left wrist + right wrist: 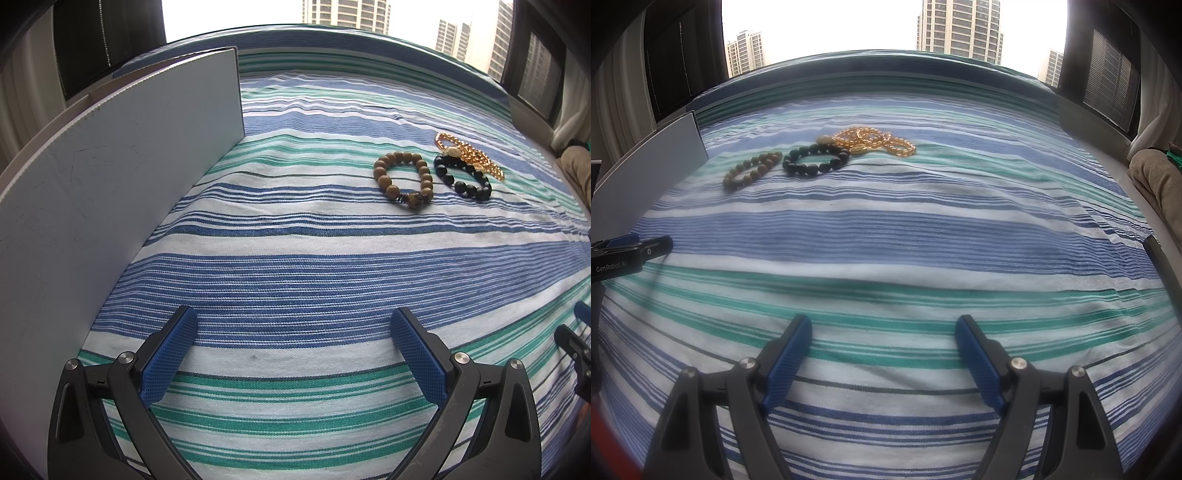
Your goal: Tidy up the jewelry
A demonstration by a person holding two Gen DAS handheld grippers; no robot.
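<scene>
A brown wooden bead bracelet lies on the striped cloth, with a black bead bracelet to its right and an amber bead string behind that. The same three show in the right wrist view: brown, black, amber. My left gripper is open and empty, well short of the jewelry. My right gripper is open and empty, also well short of it. A white box wall stands at the left.
The blue, green and white striped cloth covers the surface. The left gripper shows at the left edge of the right wrist view. A window with towers lies beyond the far edge. A beige cushion lies at the right.
</scene>
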